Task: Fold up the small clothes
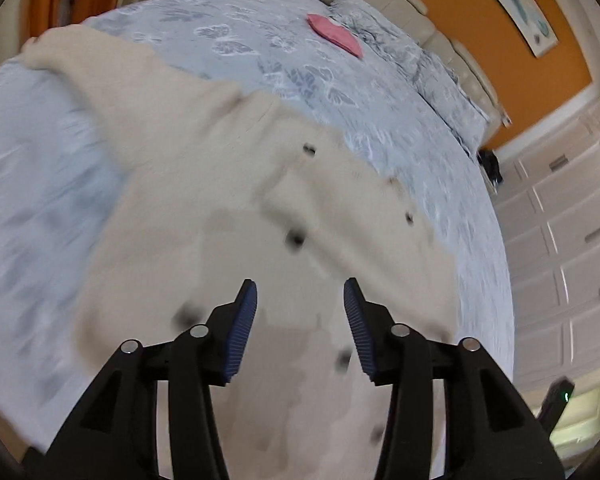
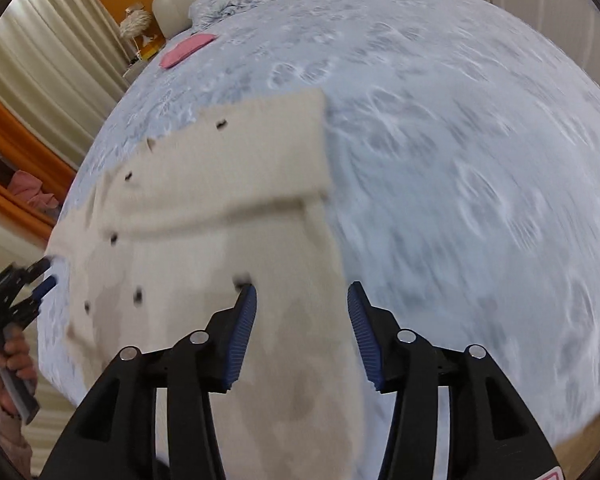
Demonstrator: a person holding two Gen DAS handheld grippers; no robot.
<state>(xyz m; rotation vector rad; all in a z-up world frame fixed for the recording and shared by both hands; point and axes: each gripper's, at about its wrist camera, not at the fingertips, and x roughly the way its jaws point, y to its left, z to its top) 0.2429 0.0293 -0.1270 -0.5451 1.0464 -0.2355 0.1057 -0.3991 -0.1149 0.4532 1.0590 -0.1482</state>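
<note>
Right tool (image 2: 301,300): held spread over cardigan (image 2: 220,200) edge, nothing pinched.
Left tool (image 1: 300,296): spread likewise.
Cardigan: laid flat on bed (image 2: 460,160), likely for folding.

left tongs (image 1: 300,300): jaws spread, holding nothing | right tongs (image 2: 302,304): jaws spread, holding nothing

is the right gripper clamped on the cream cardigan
No, the right gripper is open above the cream cardigan, its blue pads spread apart with nothing between them.
</note>
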